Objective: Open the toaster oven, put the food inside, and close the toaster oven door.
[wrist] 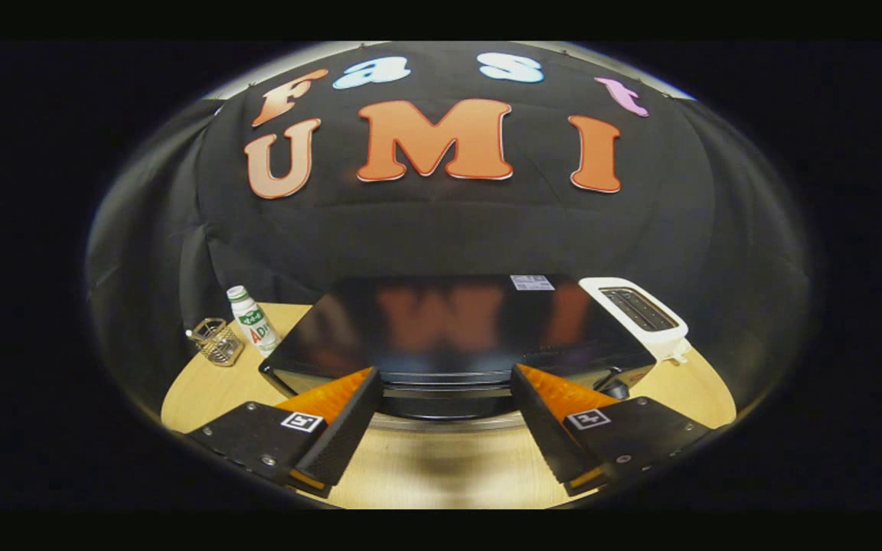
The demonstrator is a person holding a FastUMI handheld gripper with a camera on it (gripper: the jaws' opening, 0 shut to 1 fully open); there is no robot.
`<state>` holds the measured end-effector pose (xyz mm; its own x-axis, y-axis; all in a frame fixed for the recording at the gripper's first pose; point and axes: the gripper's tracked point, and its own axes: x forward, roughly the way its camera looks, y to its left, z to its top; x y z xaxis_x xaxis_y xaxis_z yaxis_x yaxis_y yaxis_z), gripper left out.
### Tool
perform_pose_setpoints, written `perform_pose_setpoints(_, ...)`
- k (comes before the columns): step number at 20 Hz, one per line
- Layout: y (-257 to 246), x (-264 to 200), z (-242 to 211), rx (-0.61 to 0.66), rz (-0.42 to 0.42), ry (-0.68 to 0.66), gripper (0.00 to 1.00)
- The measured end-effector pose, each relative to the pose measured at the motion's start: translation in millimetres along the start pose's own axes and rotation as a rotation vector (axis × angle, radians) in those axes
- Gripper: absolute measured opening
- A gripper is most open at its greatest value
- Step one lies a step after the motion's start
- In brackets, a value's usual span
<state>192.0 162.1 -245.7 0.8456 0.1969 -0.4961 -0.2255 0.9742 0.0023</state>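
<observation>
A black toaster oven (441,321) stands on the wooden table (426,467), seen from above and in front, its glossy top mirroring the wall. Its door handle (445,390) runs along the front top edge, right between my fingertips. My gripper (445,383) is open, one finger on each side of the handle's middle stretch, with nothing pressed between them. Whether the door is ajar is hard to tell from here; the front looks closed. No food item can be made out.
A white slot toaster (640,314) sits at the oven's right rear corner. Left of the oven are a small white bottle with a green cap (252,320) and a wire basket (217,342). Bare table lies under the fingers.
</observation>
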Motion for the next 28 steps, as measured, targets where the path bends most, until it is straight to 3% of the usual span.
perform_pose_setpoints(9, 0, -29, -18, 0.000, -0.007, -0.036, 1.00)
perform_pose_setpoints(28, -4, -87, -111, 0.010, -0.009, -0.072, 1.00)
